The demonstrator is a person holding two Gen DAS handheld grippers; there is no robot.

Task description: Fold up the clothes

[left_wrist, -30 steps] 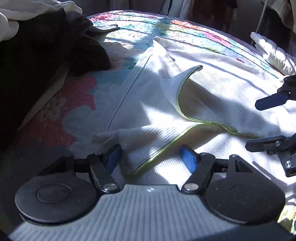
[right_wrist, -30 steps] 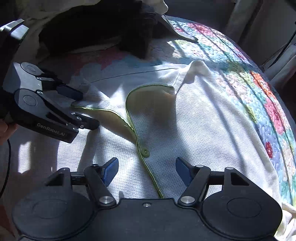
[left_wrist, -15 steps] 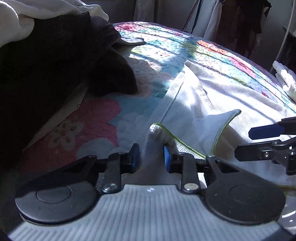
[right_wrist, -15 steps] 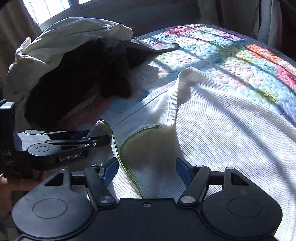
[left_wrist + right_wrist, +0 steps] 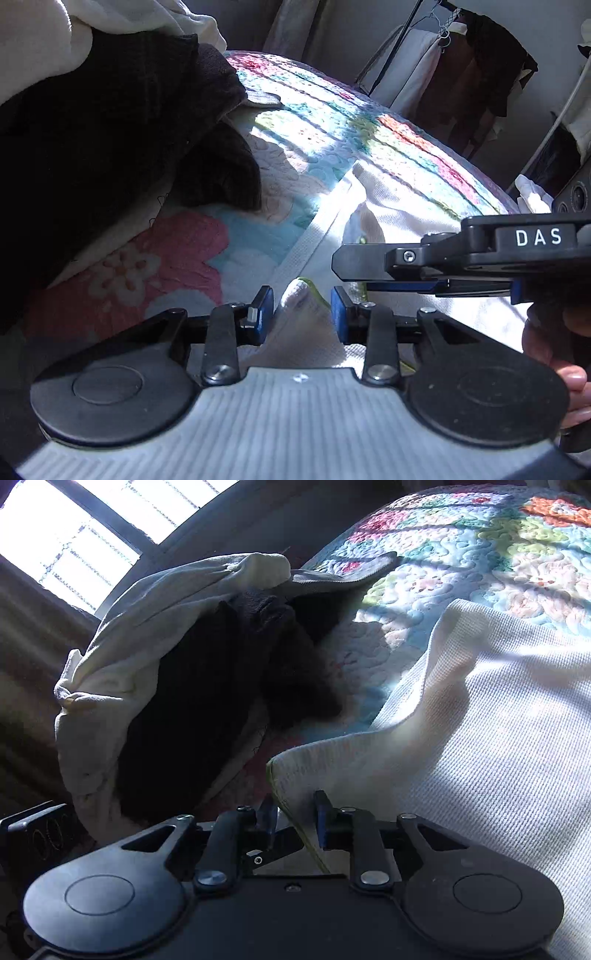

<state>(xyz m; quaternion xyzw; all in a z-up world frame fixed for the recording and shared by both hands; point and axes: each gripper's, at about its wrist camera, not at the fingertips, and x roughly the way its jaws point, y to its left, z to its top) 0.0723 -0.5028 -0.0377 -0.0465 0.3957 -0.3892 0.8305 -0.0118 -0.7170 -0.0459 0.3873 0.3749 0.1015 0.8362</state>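
Left wrist view: the left hand-held gripper [image 5: 301, 314] pinches a bunched fold of the white shirt [image 5: 399, 199] lying on the quilted bed [image 5: 306, 122]; the right hand-held gripper [image 5: 295, 821] clamps its green-trimmed edge.

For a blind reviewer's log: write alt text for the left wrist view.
The left gripper pinches a bunched fold of the white waffle-knit shirt with green trim between its blue-padded jaws. The right gripper reaches in beside it. Both work over a floral quilted bedspread, with a dark knitted garment heaped at left.
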